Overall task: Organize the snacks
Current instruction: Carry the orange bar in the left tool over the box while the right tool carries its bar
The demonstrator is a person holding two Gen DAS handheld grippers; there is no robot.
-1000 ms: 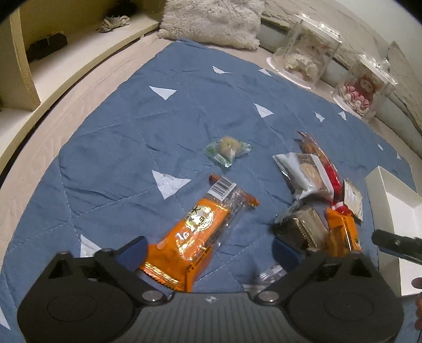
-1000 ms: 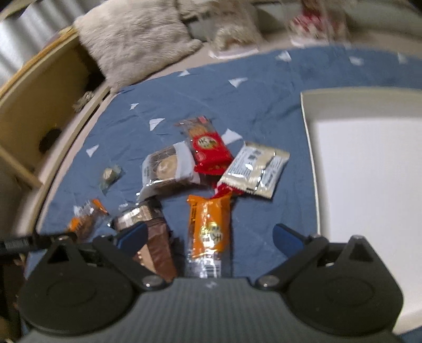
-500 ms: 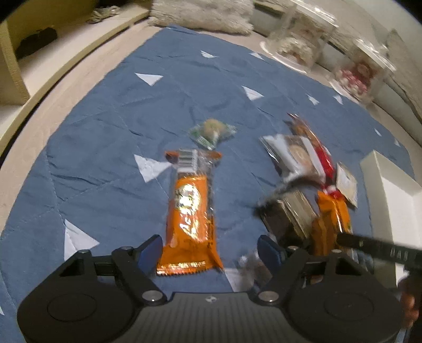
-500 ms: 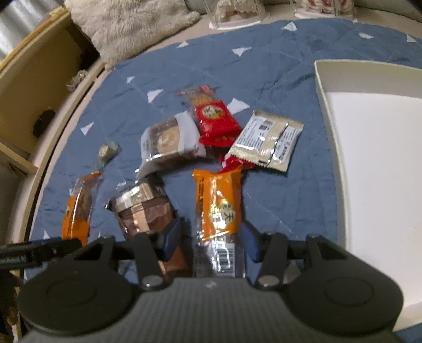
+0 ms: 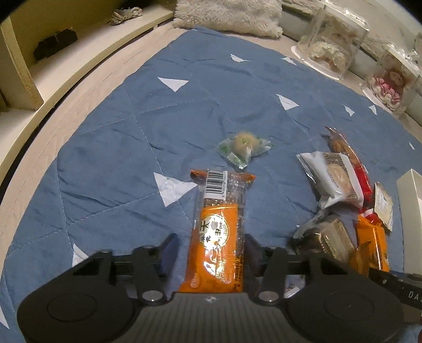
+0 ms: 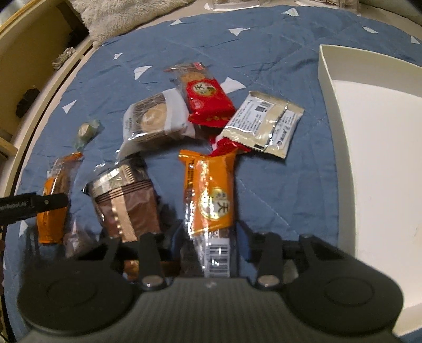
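Several wrapped snacks lie on a blue quilted mat. My left gripper has its fingers closed in on both sides of an orange snack bar lying lengthwise between them. My right gripper is likewise closed on a second orange snack bar. A brown wrapped snack lies just left of the right gripper. A white-wrapped cake, a red pack and a silver sachet lie beyond. A small green candy lies past the left bar.
A white open box stands at the right of the mat. Two clear display boxes and a fluffy cushion sit at the far edge. A low wooden shelf runs along the left.
Both grippers have moved forward and down over their orange bars and their fingers have closed in from wide open to the bars' sides.
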